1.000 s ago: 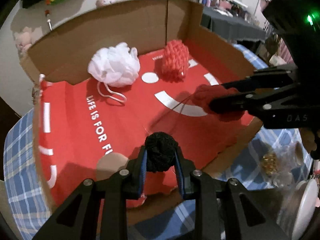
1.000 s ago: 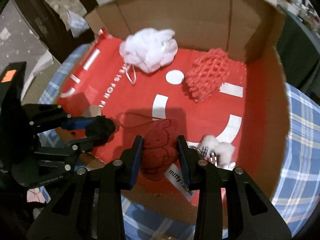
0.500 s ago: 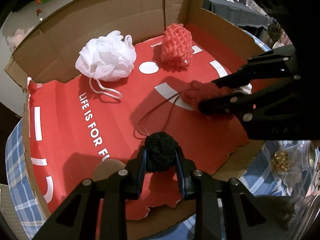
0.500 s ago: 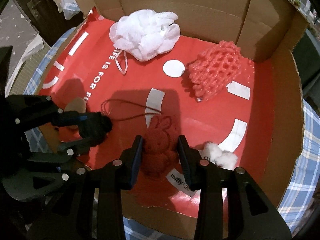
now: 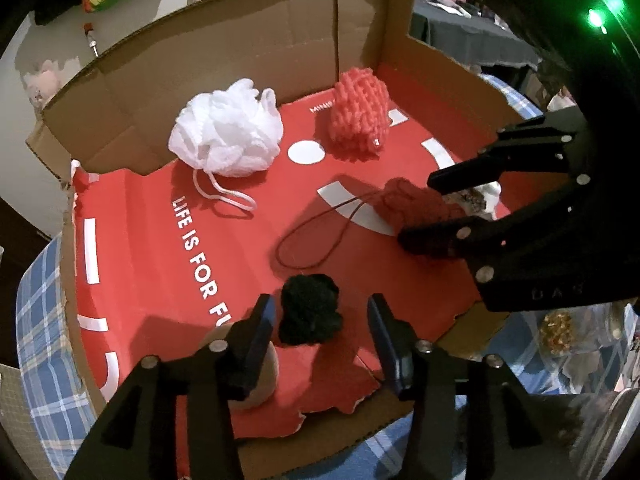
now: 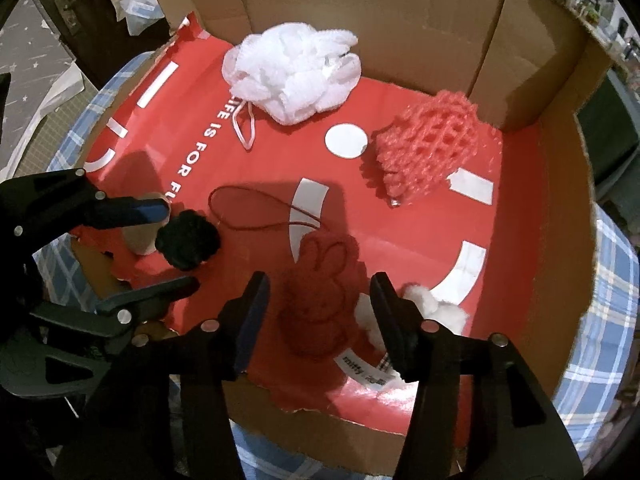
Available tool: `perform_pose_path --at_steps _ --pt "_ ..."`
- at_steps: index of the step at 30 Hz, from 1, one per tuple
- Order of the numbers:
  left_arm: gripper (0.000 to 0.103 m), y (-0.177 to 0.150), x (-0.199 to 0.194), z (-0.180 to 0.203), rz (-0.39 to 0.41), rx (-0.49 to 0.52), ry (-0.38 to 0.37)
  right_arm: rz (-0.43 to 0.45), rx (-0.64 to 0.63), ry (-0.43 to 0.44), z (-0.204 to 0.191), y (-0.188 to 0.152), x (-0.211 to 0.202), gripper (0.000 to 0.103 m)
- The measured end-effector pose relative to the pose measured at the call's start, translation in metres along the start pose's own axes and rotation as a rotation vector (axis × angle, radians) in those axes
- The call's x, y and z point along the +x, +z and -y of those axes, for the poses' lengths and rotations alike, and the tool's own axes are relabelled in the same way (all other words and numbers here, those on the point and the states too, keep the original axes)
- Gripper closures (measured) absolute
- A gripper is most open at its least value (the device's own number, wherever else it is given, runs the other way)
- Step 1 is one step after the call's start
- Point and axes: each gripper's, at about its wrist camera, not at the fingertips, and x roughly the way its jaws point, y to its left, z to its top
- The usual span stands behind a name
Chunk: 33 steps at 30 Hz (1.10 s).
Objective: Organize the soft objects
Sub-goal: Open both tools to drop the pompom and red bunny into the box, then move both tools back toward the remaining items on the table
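Note:
A shallow cardboard box (image 5: 240, 52) (image 6: 560, 240) with a red printed floor holds the soft things. My left gripper (image 5: 320, 316) (image 6: 176, 248) is opening around a black pompom (image 5: 310, 308) (image 6: 188, 244) that lies on the red floor, clear of both pads. My right gripper (image 6: 320, 300) (image 5: 424, 208) is opening too, with a dark red knitted bunny (image 6: 320, 300) (image 5: 416, 208) lying free between its fingers, its thin loop cord trailing left. Farther back sit a white mesh bath pouf (image 5: 226, 132) (image 6: 292, 72) and a coral foam net (image 5: 360, 112) (image 6: 428, 152).
A white fluffy toy (image 6: 436, 308) lies just right of the right fingers, beside a white label. A blue plaid cloth (image 5: 36, 320) (image 6: 616, 280) covers the table around the box. A clear bag of snacks (image 5: 560, 328) lies outside the box, right.
Both grippers went from shut to open. The black pompom and the red bunny left their pads and now rest on the box floor. The bunny's cord has slackened into a loop.

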Motion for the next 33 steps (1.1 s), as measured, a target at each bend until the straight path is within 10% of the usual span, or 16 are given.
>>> perform_pose_path --at_steps 17,33 --pt "0.011 -0.033 -0.097 0.000 0.234 -0.118 0.045 0.289 0.051 -0.033 -0.016 -0.054 -0.126 0.035" --pt "0.000 -0.130 -0.194 0.051 0.575 -0.208 0.107 0.646 0.091 -0.094 -0.075 -0.198 -0.207 0.022"
